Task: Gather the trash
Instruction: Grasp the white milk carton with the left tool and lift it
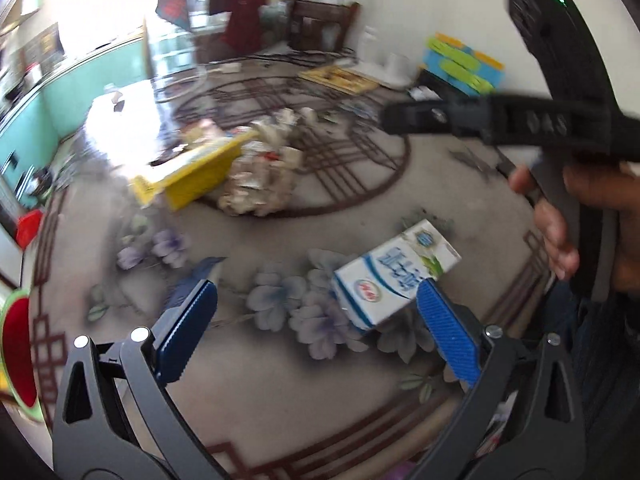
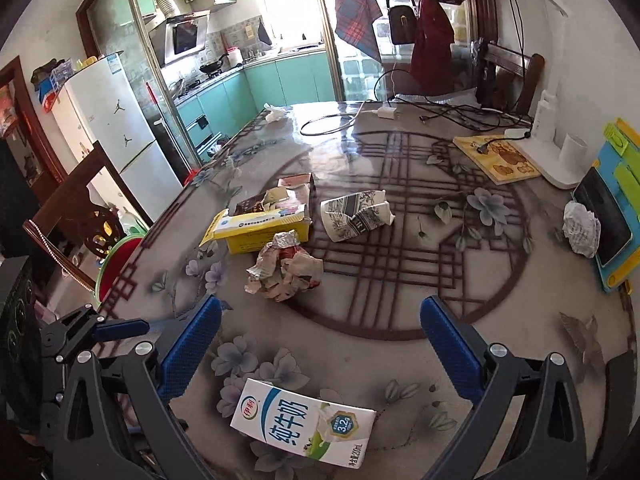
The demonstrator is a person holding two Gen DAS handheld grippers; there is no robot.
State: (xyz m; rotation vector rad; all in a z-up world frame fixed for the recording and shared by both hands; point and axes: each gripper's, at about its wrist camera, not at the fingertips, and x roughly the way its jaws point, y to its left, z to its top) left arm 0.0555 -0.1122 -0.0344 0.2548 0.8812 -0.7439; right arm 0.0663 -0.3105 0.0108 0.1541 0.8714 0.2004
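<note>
A white, blue and green milk carton [image 1: 394, 276] [image 2: 304, 420] lies flat on the flower-patterned table. My left gripper [image 1: 316, 296] is open; the carton lies just ahead of its right pad [image 1: 444, 328], partly behind it. My right gripper [image 2: 320, 312] is open above the table, with the carton low between its arms, untouched. Further in lie a yellow box [image 2: 260, 228] [image 1: 200, 172], a crumpled wrapper [image 2: 284, 268] [image 1: 260, 184], a crushed paper carton [image 2: 352, 216], a paper ball [image 2: 582, 228] at the right and a tissue [image 2: 274, 114] at the far edge.
A book [image 2: 496, 156], a white lamp base [image 2: 552, 160], a phone [image 2: 604, 216] on a coloured board and cables [image 2: 440, 112] occupy the far right of the table. A red bowl [image 2: 120, 256] sits off the left edge. A hand [image 1: 560, 220] holds the right gripper's body [image 1: 480, 120].
</note>
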